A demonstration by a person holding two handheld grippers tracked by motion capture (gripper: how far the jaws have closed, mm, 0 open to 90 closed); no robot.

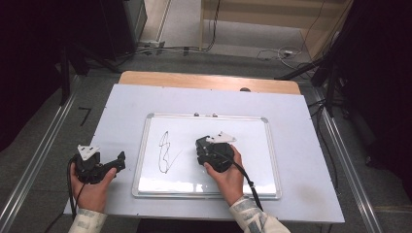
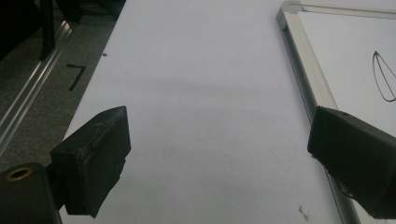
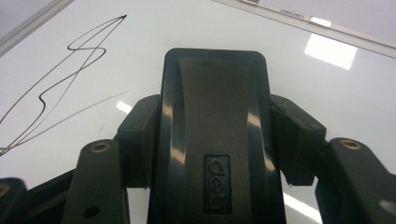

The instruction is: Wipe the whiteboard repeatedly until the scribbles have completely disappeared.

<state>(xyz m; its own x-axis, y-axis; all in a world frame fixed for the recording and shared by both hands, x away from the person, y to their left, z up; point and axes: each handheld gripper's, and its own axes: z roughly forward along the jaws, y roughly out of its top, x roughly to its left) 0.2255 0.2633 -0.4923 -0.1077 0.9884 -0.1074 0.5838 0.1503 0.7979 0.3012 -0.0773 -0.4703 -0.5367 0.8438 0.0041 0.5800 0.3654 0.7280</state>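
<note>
Lying flat on a white table (image 1: pixel 301 145), a silver-framed whiteboard (image 1: pixel 252 141) carries a black scribble (image 1: pixel 165 151) on its left half. Right of the scribble, the right gripper (image 1: pixel 204 150) hovers over the board, its jaws clamped on both long sides of a black plastic eraser (image 3: pixel 215 140). The eraser looks light, rigid and glossy, so probably a little slippery; held across its narrow waist, it should sit steady. Off the board's left edge, the left gripper (image 1: pixel 116 162) rests low over the table, jaws spread wide, holding nothing.
</note>
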